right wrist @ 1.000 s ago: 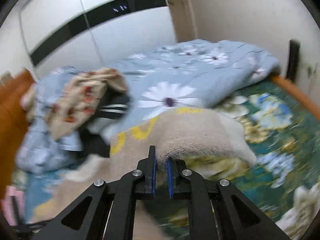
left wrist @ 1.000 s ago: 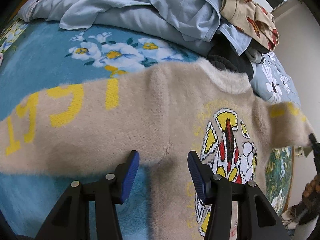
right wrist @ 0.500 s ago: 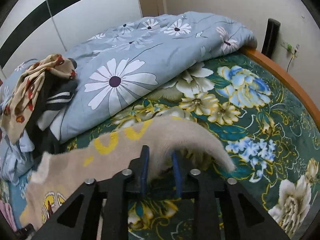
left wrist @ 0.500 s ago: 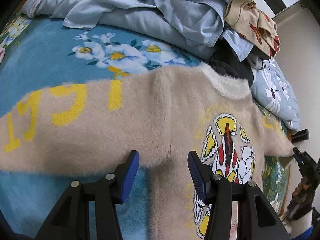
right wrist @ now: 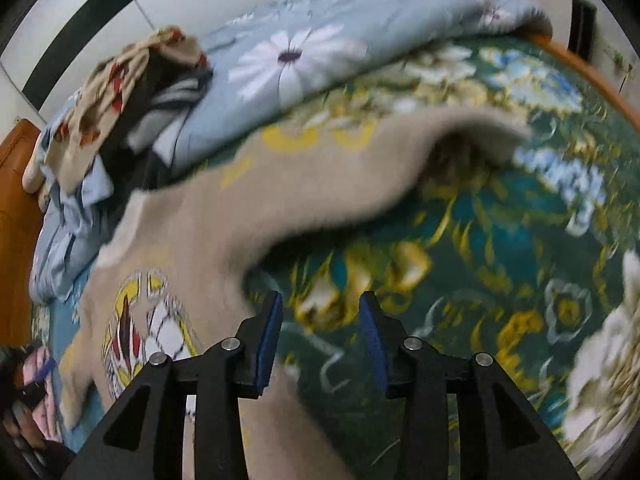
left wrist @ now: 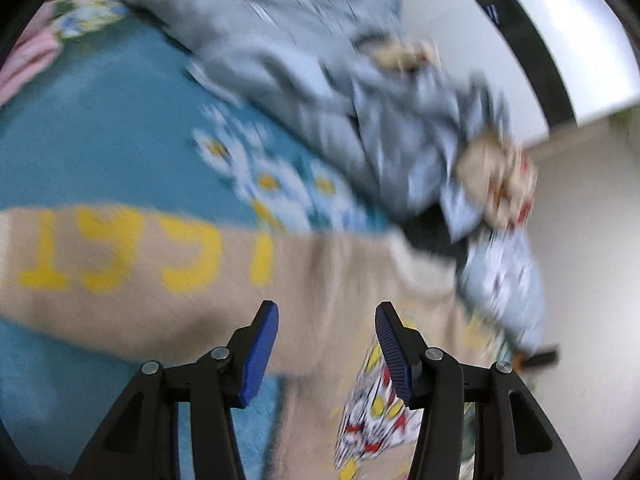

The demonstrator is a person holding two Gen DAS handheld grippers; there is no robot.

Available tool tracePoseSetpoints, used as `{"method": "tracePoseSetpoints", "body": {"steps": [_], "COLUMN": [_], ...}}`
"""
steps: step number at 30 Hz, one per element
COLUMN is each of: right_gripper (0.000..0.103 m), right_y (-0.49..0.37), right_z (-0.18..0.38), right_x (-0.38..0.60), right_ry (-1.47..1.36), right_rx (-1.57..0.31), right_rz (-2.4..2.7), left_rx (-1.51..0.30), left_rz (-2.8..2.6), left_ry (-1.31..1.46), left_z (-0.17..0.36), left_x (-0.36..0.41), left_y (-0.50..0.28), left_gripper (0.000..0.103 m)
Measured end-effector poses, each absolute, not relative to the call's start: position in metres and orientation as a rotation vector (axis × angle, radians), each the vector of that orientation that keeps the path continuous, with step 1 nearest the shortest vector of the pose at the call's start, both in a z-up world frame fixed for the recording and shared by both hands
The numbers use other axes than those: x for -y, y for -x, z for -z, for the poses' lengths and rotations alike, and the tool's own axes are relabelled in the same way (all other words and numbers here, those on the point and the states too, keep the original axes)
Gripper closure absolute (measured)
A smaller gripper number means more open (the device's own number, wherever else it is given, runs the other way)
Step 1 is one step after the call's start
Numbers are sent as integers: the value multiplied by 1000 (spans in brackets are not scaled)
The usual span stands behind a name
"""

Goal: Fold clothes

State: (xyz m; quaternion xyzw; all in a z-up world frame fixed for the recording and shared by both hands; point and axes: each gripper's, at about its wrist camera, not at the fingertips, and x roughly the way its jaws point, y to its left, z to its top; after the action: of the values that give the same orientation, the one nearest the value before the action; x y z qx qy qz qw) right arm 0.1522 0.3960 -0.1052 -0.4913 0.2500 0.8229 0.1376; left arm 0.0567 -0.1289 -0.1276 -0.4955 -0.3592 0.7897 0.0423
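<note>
Sweater (right wrist: pixel 192 216) lies face up and spread on the floral bedspread (right wrist: pixel 500 240), sleeves out to both sides, seemingly without a fold through the blur, with left gripper (left wrist: pixel 326 344) and right gripper (right wrist: pixel 320 340) both spread and empty, so folding remains.

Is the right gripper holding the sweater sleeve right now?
No, the right gripper has its jaws open with only the floral bedspread between them; the sweater sleeve lies beyond.

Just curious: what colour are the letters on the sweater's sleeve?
Yellow letters on beige, clearest from the left wrist.
</note>
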Motion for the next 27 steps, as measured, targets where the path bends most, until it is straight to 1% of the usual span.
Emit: {"method": "tracePoseSetpoints", "body": {"steps": [2,8,9,11,13,17,20,22,25,27], "right_gripper": [62,62,62,62,62,62,62,62,62,62], "right_y": [-151,-138,-136,-133,-130,-127,-130,-133,-140,-145], "right_z": [108,95,95,96,96,90,86,84,84,86], "right_x": [-388,-367,-364,-358,-352,-340,-339,-340,-340,-339], "right_ry": [1431,1438,1441,1447,1454,1471,1468,1464,1467,1481], "right_rx": [-749,-729,-726,-733,-749,-723,-704,-717,-735,-748], "right_rz": [-2390,-2474,-2481,-2486,-2487,-2512,-2517,-2509,-2494,-2481], "left_rx": [1162,1194,1218,1329,1407,1443,1441,1478,1490,1472], "left_rz": [-2479,-2705,-2711,-2645,-2611,-2525,-2507,-2497,-2473,-2451], "left_ry": [1504,1681,1705,1731,1755,1755,1697,1635,1599,1583], "left_z": [115,113,117,142,168,206,219,219,219,218], "left_x": [164,292,308,332,344,346,342,341,338,335], "left_y": [-61,-105,-113,-131,-147,-164,-168,-168,-165,-161], "left_gripper": [48,48,48,48,48,48,48,49,54,69]}}
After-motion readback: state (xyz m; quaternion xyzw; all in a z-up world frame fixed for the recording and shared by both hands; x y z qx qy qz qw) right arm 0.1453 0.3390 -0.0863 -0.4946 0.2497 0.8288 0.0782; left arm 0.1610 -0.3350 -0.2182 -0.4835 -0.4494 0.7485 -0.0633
